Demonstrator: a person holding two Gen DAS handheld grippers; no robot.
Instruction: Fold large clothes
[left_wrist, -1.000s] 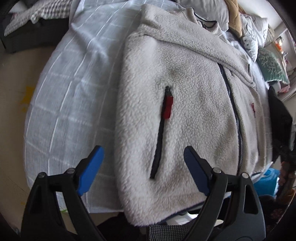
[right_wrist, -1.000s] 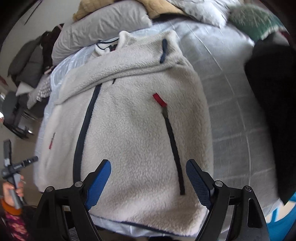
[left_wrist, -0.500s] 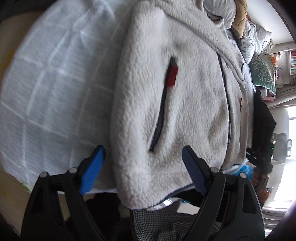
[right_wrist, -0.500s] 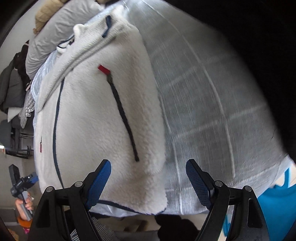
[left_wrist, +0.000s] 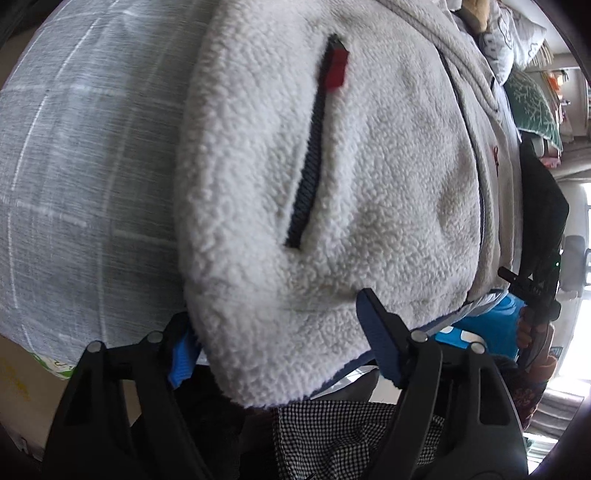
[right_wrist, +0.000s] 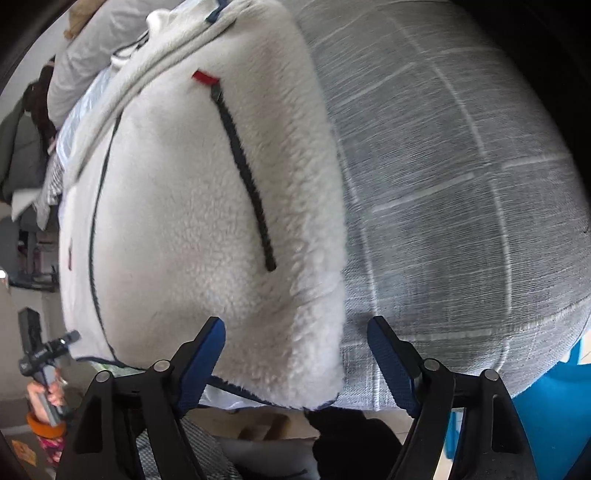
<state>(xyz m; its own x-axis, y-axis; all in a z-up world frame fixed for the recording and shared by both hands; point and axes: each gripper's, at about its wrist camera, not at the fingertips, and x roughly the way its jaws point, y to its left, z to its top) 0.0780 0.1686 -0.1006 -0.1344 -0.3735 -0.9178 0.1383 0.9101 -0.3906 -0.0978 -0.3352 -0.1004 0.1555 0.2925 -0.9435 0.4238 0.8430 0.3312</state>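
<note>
A cream fleece jacket (left_wrist: 369, 177) with dark zips and red pocket tabs lies front-up on the bed, its sleeves folded across the chest; it also shows in the right wrist view (right_wrist: 192, 206). My left gripper (left_wrist: 280, 350) is open, its jaws either side of the jacket's bottom left hem corner; the left blue pad is partly hidden by fleece. My right gripper (right_wrist: 295, 365) is open, its jaws either side of the bottom right hem corner. Neither is closed on the cloth.
The grey checked bedspread (left_wrist: 74, 166) covers the bed (right_wrist: 461, 184). Pillows (left_wrist: 532, 92) lie at the head. A dark garment (left_wrist: 539, 206) lies along the bed's right side. A blue container (right_wrist: 546, 417) stands by the bed's foot.
Both grippers have moved forward and down to the jacket's bottom hem, each now straddling a hem corner. The jaws have stayed open. The jacket has not moved.
</note>
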